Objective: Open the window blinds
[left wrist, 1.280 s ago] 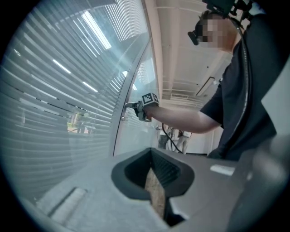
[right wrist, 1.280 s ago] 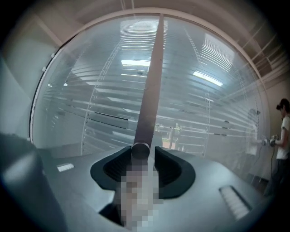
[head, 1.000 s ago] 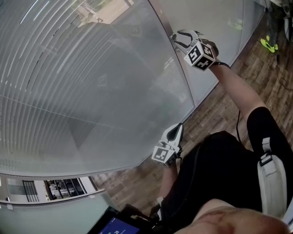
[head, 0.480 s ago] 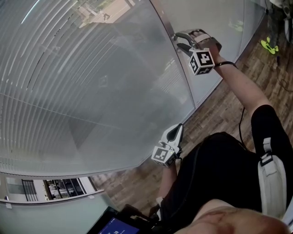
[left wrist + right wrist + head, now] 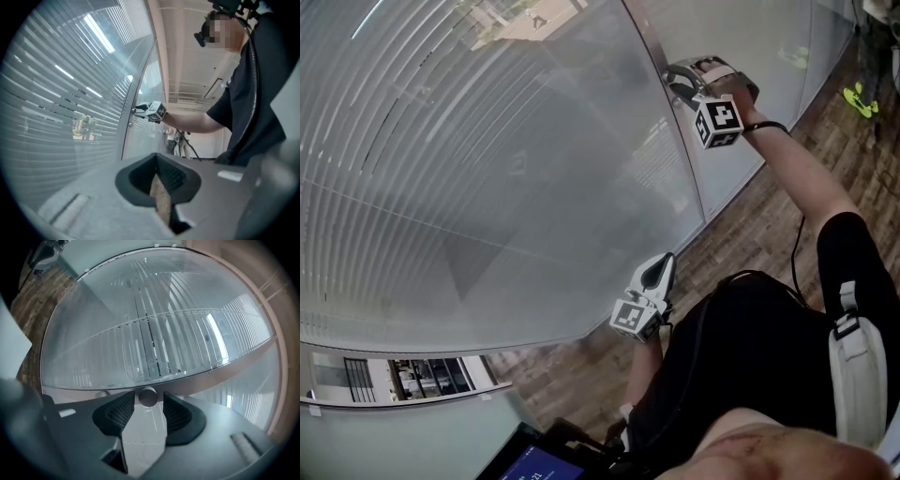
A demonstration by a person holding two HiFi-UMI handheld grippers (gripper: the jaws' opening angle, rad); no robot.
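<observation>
Head view: square markers on right gripper (image 5: pixel 674 82), tablet (image 5: pixel 539 463) text unreadable

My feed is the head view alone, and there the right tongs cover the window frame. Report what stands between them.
Observer: A round metal knob on the frame, between the tips of the right tongs. They have just been closing; whether the pads press it, I cannot tell.
Operator: Check the left tongs too.
Observer: The left tongs are shut, nothing in them.
Operator: Look beside the knob.
Observer: A second knob shows next to it on the same frame.
</observation>
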